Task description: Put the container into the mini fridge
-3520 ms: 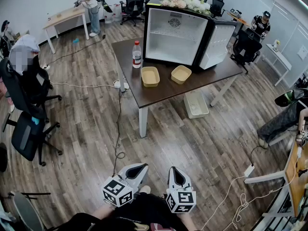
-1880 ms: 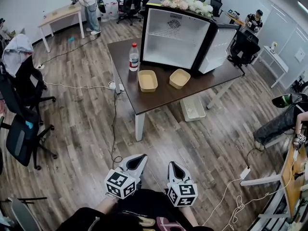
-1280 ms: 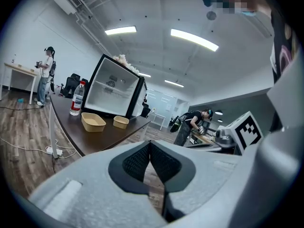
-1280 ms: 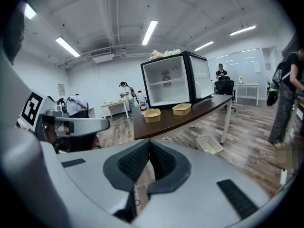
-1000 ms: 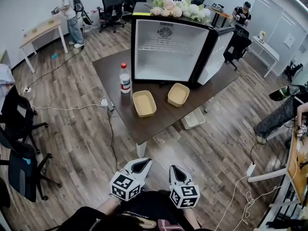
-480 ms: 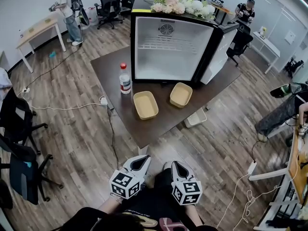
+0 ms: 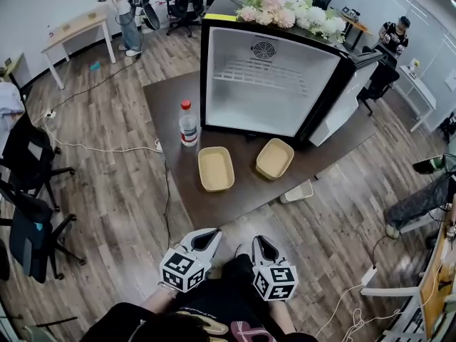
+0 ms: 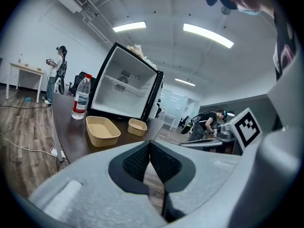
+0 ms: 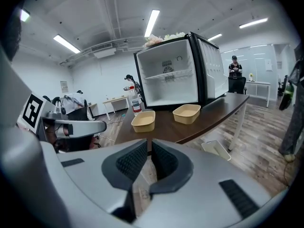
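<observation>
Fridge (image 7: 267,84) at the rear of the worktop (image 7: 239,201), its door (image 7: 349,102) swung open to the right, flowers (image 7: 285,9) on top. Bottle (image 7: 188,125) stands just left of the fridge front. Before the fridge, side by side and apart: left container (image 7: 216,169), right container (image 7: 275,158). Basket (image 7: 303,191) on the floor, partly under the worktop's right edge.

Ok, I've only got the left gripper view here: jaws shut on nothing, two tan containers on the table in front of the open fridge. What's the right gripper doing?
Observer: The right gripper is empty. Its jaws are just opening, and there is nothing in the narrow gap between them.
Operator: Anything on the floor near the table?
Observer: Yes, a white basket lies on the floor at the table's right side.
Operator: Are we at the table yet?
Observer: No. In the head view the left gripper and the right one are both over the floor, short of the table's near edge.
</observation>
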Demonstrator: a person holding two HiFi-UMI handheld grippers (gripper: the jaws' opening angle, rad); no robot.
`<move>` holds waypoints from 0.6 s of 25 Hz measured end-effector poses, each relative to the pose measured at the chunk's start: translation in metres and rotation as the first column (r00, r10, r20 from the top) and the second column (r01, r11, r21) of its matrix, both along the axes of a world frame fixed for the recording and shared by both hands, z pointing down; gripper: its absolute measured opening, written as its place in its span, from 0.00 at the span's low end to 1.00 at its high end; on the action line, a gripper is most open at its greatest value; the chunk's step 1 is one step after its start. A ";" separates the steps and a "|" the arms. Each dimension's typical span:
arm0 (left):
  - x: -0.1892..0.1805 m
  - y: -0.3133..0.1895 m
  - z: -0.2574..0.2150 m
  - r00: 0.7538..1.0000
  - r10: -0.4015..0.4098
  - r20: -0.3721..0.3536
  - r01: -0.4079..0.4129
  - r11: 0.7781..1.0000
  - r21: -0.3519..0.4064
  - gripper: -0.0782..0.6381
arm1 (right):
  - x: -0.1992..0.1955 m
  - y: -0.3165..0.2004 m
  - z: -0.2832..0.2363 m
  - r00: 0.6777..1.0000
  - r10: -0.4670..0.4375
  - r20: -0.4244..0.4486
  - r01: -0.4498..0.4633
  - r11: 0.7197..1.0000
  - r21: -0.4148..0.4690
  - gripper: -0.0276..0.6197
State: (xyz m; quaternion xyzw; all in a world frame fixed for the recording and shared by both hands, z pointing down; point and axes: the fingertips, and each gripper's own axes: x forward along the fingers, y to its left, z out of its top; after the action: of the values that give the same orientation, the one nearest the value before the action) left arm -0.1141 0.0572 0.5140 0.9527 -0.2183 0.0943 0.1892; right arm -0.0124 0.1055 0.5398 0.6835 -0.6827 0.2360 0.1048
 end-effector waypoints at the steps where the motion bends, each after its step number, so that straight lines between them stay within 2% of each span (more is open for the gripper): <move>1: 0.007 -0.006 0.000 1.000 -0.008 0.004 0.008 1.000 0.000 0.12 | 0.007 -0.008 -0.001 1.000 -0.011 -0.001 0.011 1.000 0.001 0.10; 15: 0.106 -0.083 -0.002 0.988 -0.151 0.018 0.151 0.988 -0.007 0.12 | 0.104 -0.101 -0.004 0.980 -0.199 -0.018 0.199 0.980 -0.018 0.10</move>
State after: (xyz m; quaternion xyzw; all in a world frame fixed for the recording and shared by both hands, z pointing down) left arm -0.0082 -0.0262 0.5119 0.9318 -0.2911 0.0888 0.1979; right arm 0.0919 0.0043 0.5357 0.6132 -0.7446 0.2232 0.1402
